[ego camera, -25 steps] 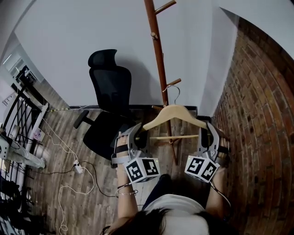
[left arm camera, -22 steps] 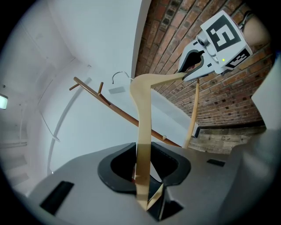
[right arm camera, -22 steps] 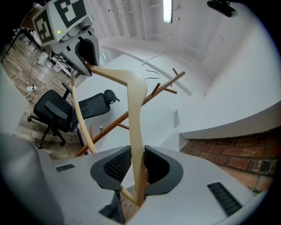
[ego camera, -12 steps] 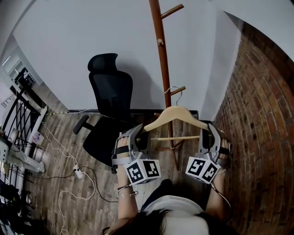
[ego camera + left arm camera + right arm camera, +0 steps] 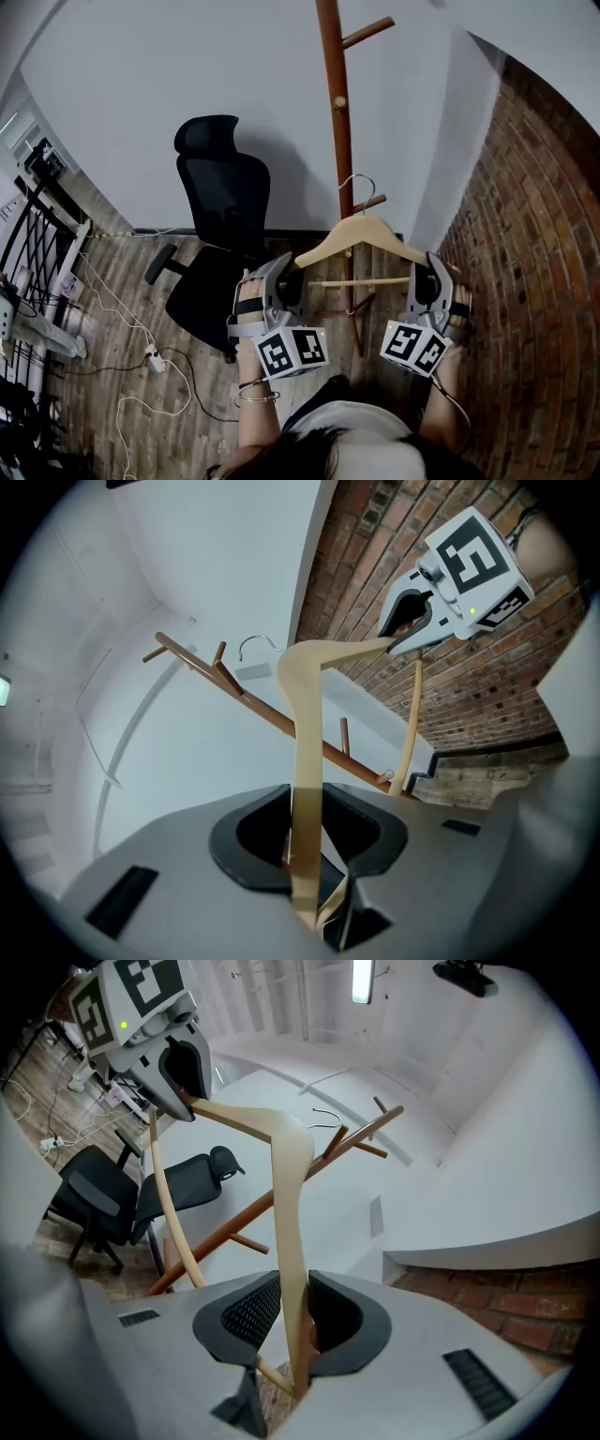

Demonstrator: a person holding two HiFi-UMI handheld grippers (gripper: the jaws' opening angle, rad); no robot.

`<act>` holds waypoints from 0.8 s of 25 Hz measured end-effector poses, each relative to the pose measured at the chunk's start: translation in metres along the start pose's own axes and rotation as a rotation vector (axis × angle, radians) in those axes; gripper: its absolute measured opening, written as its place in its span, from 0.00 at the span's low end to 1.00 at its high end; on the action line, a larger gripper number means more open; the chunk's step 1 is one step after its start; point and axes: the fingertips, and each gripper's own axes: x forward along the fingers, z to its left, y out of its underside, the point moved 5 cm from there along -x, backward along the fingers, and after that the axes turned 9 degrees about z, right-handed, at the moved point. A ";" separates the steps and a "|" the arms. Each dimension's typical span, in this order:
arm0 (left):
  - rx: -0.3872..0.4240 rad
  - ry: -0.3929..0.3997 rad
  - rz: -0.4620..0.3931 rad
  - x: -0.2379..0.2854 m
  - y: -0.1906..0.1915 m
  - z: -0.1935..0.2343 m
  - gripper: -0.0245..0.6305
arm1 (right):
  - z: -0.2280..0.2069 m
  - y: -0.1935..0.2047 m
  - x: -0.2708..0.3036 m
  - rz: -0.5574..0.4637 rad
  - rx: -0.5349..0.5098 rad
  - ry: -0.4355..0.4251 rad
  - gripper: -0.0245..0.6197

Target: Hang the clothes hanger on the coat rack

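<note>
Wooden clothes hanger [image 5: 361, 234] is held level at centre frame. Its wire hook [image 5: 360, 184] now tops the lower peg [image 5: 369, 202] of the coat rack [image 5: 336, 103], where a second ago it sat beneath it, so it looks high enough to drop on. The left gripper [image 5: 286, 274] and right gripper [image 5: 422, 277] each pinch one end. Only the gripper views show jaws clamped on wood; in the head view the gripper bodies hide that contact.

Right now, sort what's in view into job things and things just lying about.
Job: hanger, gripped at its ends by left gripper and right gripper; coat rack.
Lying about: chair; power strip on the floor.
</note>
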 end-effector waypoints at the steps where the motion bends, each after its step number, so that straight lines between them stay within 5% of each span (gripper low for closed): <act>1: 0.001 0.001 -0.003 0.004 0.000 0.002 0.20 | -0.001 -0.002 0.003 0.001 0.001 0.002 0.20; 20: 0.028 0.019 -0.092 0.043 0.002 0.039 0.20 | -0.006 -0.035 0.030 0.053 0.030 0.074 0.20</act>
